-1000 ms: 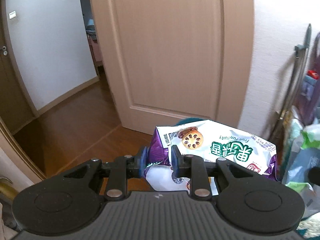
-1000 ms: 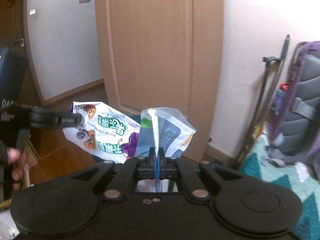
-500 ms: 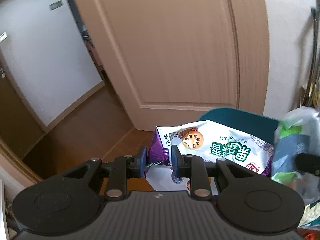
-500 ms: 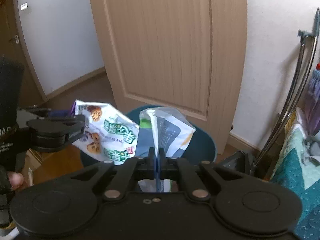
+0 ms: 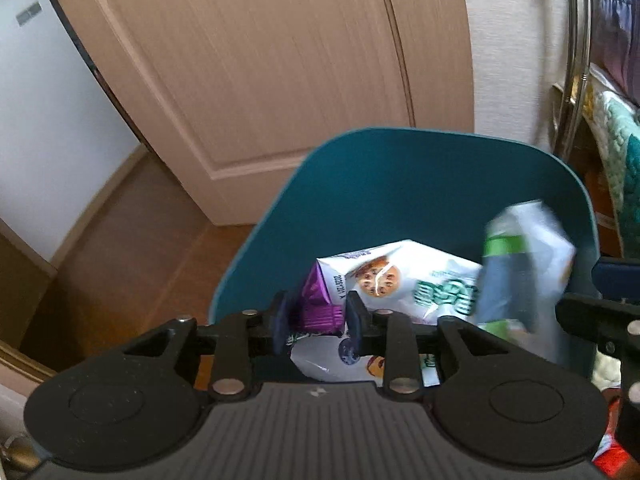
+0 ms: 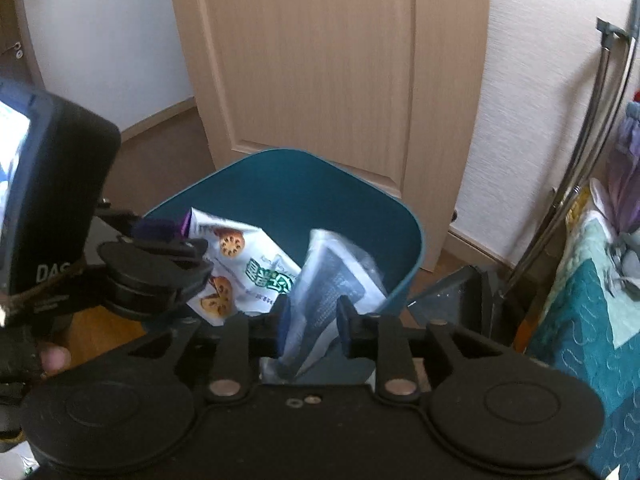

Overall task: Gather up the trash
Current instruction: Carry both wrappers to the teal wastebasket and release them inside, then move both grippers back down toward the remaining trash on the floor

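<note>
Two hand-held grippers are shown above a teal trash bin that stands on a wooden floor before a light wooden door. At the left, the left gripper is seen with its jaws parted; they have just been opening, and the purple corner of a white snack bag printed with biscuits and green characters lies between them, though whether the pads still press on it cannot be told. The bag is seen over the bin's mouth, its body reaching toward the bin's middle. In the right wrist view the same left gripper appears at the left edge, borne by a person's hand of which only a fingertip shows, with the snack bag extending from it over the bin. Just right of the snack bag, a second, blurred wrapper in clear, grey-blue and green film is seen upright over the bin. The right gripper is shown with its jaws spread; they have just been opening, and the wrapper's lower end stands between them with a gap visible on each side. At the far right, chrome tubes lean against the white wall, and a teal quilt is seen beside them.
</note>
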The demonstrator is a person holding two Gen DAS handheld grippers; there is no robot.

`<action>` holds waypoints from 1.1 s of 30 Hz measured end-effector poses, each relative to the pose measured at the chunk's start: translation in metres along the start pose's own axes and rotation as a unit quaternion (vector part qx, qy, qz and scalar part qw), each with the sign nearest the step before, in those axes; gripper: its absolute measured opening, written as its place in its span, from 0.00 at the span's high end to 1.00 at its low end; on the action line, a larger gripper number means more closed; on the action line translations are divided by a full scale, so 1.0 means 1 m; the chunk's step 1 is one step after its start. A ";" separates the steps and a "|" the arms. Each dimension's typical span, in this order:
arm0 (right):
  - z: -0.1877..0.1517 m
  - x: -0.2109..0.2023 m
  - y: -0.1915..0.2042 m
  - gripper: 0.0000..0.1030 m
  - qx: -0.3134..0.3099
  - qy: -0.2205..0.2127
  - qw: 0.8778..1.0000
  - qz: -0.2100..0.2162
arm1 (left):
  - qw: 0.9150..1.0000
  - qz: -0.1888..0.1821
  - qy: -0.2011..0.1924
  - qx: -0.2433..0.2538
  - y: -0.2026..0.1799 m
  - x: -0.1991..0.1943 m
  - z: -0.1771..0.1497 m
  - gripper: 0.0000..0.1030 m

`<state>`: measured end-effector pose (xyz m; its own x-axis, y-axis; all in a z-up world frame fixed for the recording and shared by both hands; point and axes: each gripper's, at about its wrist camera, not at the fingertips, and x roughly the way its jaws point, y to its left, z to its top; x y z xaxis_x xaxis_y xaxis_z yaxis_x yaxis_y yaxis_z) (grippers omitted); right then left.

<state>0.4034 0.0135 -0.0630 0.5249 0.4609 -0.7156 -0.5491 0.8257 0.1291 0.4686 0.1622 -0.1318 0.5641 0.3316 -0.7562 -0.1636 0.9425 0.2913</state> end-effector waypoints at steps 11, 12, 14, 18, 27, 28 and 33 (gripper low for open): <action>-0.009 -0.038 -0.006 0.73 0.015 -0.006 1.000 0.006 | 0.999 -0.032 -0.031 -0.030 0.001 -0.042 -0.009 0.33; -0.010 -0.044 -0.007 0.73 0.018 -0.010 1.000 0.008 | 0.998 -0.038 -0.035 -0.035 0.001 -0.050 -0.012 0.30; -0.011 -0.055 -0.010 0.72 0.022 -0.018 1.000 0.012 | 0.997 -0.050 -0.044 -0.042 0.001 -0.066 -0.012 0.27; -0.015 -0.084 -0.010 0.69 0.024 -0.036 0.999 0.016 | 0.993 -0.079 -0.064 -0.054 0.005 -0.099 -0.017 0.26; -0.034 -0.152 -0.010 0.57 0.021 -0.071 0.997 0.036 | 0.981 -0.138 -0.126 -0.048 0.001 -0.178 -0.035 0.18; -0.037 -0.159 -0.010 0.57 0.021 -0.074 0.996 0.036 | 0.980 -0.144 -0.129 -0.046 0.000 -0.185 -0.038 0.18; -0.055 -0.191 -0.019 0.54 0.027 -0.083 0.995 0.041 | 0.974 -0.173 -0.141 -0.043 -0.008 -0.213 -0.052 0.18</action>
<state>0.2778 -0.1079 0.0332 0.5824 0.5718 -0.5778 -0.5612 0.7970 0.2232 0.3077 0.0861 -0.0031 0.7955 -0.0191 -0.6056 0.0159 0.9998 -0.0106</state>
